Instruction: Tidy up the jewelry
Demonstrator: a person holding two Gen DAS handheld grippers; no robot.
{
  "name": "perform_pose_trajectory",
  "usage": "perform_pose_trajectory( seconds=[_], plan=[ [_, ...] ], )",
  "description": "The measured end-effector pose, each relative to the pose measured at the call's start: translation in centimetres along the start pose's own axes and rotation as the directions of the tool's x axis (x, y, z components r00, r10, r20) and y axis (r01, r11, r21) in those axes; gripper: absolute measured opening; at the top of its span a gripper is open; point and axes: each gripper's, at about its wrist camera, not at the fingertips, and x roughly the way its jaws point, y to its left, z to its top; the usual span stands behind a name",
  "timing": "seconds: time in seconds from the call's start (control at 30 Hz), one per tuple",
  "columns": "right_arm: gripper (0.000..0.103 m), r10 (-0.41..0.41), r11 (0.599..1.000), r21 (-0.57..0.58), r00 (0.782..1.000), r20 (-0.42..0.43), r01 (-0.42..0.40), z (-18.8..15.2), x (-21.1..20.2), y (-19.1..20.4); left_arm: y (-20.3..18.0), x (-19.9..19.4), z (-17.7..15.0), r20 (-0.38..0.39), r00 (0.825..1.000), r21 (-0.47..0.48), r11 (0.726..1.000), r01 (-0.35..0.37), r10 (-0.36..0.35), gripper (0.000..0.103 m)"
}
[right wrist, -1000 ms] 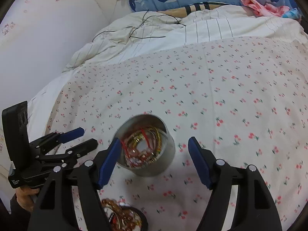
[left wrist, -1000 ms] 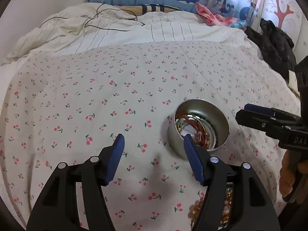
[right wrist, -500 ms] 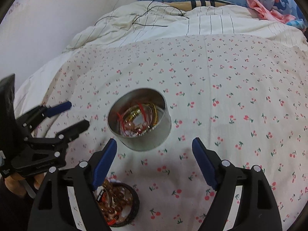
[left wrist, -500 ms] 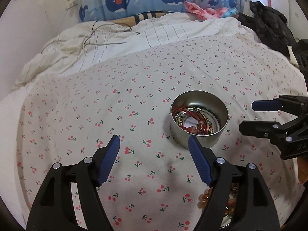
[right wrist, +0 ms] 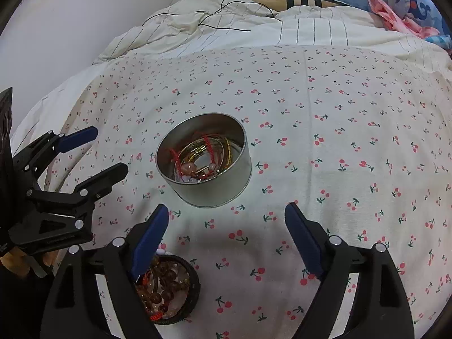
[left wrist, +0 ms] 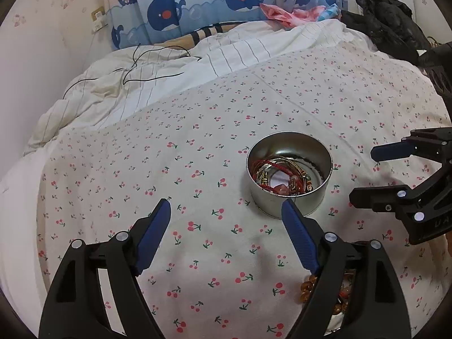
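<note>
My left gripper (left wrist: 226, 212) and right gripper (right wrist: 226, 214) have just been opening; both stand wide, nothing between them. Nearest: black lid (right wrist: 195, 288), apparently beads. Beyond: metal tin (right wrist: 214, 186) of bracelets (right wrist: 197, 155) on cherry-print sheet (right wrist: 339, 113)

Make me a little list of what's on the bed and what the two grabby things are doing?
surface: cherry-print sheet
metal tin: open top, holds gold bangles and red cord bracelets
dark round lid: holds brown beads
left gripper: fingers have just been opening, nothing between them
right gripper: fingers have just been opening, nothing between them
</note>
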Motion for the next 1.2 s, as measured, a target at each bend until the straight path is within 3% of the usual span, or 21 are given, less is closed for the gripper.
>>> perform_pose_trajectory(
  seconds=[1.1, 1.2],
  plan=[
    [0.085, -0.010, 1.000, -0.024, 1.000, -0.021, 0.009, -0.62, 0.31, 0.02, -0.80, -0.54, -0.03, 0.028, 0.999, 0.041, 0.999, -0.025, 0.024, 0.080],
    [0.085, -0.009, 1.000, -0.028, 1.000, -0.022, 0.009, -0.69, 0.29, 0.09, -0.57, -0.31, -0.05, 0.005, 1.000, 0.030, 0.999, 0.022, -0.022, 0.080]
  ],
)
